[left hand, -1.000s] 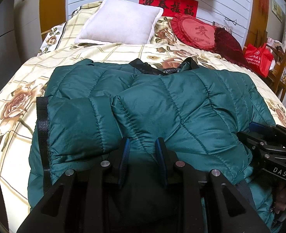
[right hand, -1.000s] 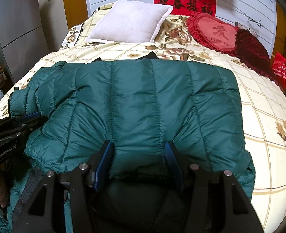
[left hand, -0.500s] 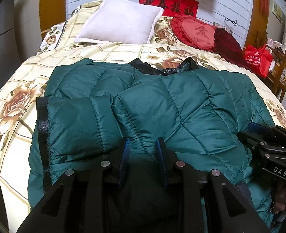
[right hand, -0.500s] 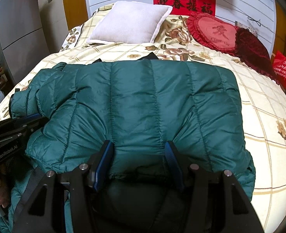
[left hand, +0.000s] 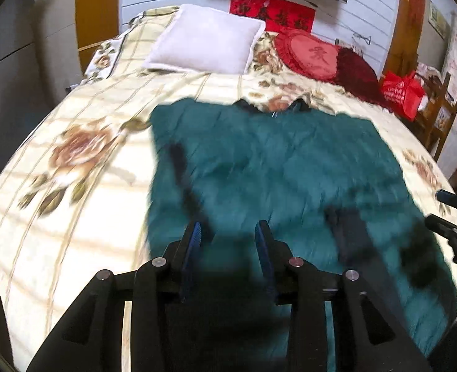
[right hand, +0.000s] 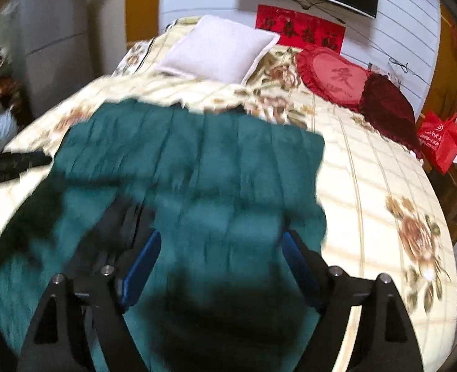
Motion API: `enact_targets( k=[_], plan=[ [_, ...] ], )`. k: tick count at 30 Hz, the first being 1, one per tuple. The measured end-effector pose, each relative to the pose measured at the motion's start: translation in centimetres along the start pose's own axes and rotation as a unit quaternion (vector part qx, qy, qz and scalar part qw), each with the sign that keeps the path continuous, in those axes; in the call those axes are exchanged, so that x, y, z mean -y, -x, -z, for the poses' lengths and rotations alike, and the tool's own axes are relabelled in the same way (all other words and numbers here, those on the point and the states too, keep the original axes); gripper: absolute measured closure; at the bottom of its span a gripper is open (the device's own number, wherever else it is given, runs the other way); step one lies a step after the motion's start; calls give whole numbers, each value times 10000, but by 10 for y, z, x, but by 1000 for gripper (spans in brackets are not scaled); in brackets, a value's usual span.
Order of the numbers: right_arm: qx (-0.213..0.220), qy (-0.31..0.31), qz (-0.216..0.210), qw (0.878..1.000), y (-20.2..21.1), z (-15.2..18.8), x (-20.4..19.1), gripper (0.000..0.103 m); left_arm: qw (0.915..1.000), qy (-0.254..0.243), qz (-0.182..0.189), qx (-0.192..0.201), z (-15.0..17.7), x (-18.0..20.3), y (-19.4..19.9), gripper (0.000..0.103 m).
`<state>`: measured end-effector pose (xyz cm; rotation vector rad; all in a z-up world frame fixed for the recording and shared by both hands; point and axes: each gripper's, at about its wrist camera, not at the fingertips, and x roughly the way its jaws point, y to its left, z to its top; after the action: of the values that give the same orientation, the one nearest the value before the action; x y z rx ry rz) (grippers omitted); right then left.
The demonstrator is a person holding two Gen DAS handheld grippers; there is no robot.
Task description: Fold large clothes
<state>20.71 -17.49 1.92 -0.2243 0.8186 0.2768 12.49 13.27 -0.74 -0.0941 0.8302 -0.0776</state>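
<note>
Nearest, the left gripper (left hand: 228,232) shows black plastic arms with blue pads; its jaws have just been opening and stand narrowly apart, holding nothing, with the jacket lying blurred beneath. The right gripper (right hand: 220,245) has likewise just been opening and gapes wide, empty above the fabric. The green quilted puffer jacket (left hand: 278,167), soft and stitched in panels, lies folded to a rough rectangle on the bed (left hand: 73,204), its dark collar at the far edge. Bare floral checked bedspread runs wide on both sides. Beyond sit a white square pillow (left hand: 206,46) and a red heart-shaped cushion (left hand: 309,54) against the wall.
</note>
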Motion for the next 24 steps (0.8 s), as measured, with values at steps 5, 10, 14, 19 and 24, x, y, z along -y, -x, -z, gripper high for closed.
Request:
enact_targets(
  k=[5, 10, 14, 19, 24],
  plan=[
    [-570, -487, -62, 9972, 14, 77, 11, 19, 9991, 16, -121, -397, 64, -16, 17, 79],
    [-559, -653, -17, 9963, 15, 112, 11, 18, 9979, -326, -274, -481, 99, 5, 14, 76],
    [-402, -762, -72, 9963, 16, 118, 11, 12, 9981, -261, -207, -524, 99, 4, 12, 75],
    [17, -857, -26, 9963, 32, 126, 21, 12, 9995, -174, -42, -257, 106, -2, 15, 74],
    [494, -1223, 246, 9910, 78, 157, 52, 12, 9999, 53, 93, -113, 113, -11, 27, 74]
  ],
)
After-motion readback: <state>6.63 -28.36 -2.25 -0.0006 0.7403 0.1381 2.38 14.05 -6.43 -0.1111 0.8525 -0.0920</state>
